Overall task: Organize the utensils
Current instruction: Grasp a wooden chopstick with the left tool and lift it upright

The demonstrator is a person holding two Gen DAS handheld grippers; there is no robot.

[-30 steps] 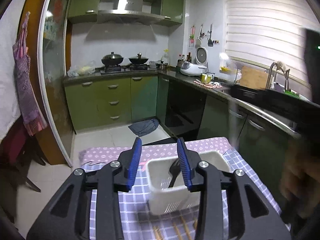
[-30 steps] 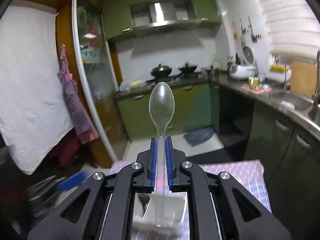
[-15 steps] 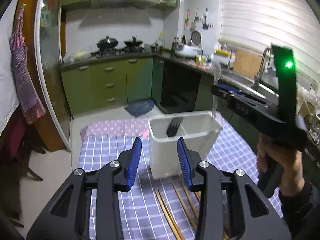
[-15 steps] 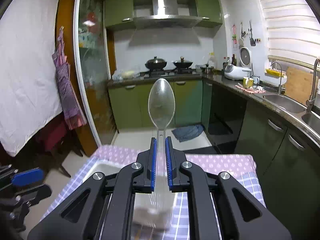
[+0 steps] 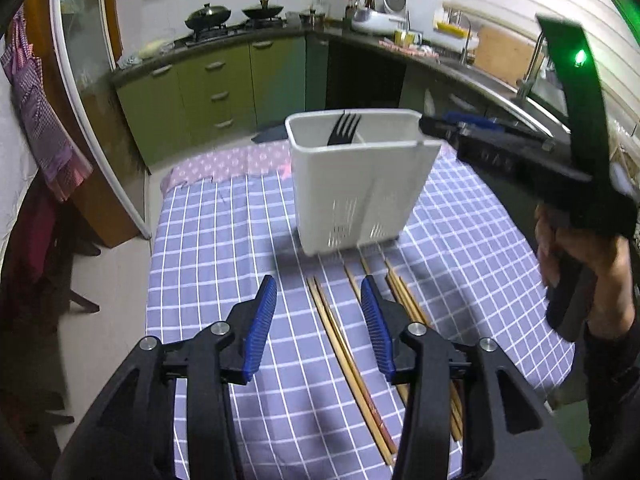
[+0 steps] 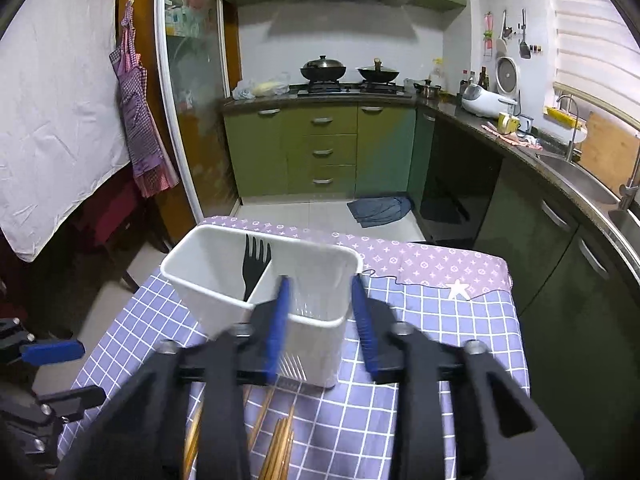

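A white two-compartment caddy [image 5: 360, 184] [image 6: 224, 276] stands on the checked tablecloth [image 5: 224, 240], with a black fork [image 5: 344, 128] [image 6: 254, 264] upright in it. Several wooden chopsticks [image 5: 344, 344] [image 6: 280, 440] lie in front of it. My left gripper [image 5: 320, 292] hangs over the chopsticks, its jaws opening with nothing gripped; in the right wrist view it shows at the left edge [image 6: 60, 376]. My right gripper [image 6: 319, 284] [image 5: 430, 124] sits over the caddy's right compartment, held by a hand [image 5: 580, 264]. Its jaws are opening and nothing is between them. I cannot make out the clear spoon.
The tablecloth [image 6: 440, 340] ends in a lilac strip at the far edge, with floor beyond and to the left. Dark kitchen counters [image 6: 560, 184] run along the right. A blue cloth [image 6: 380, 210] lies on the floor.
The right gripper sank toward the caddy and its jaws parted, so the clear spoon left them. The left gripper tipped down over the chopsticks and its jaws widened.
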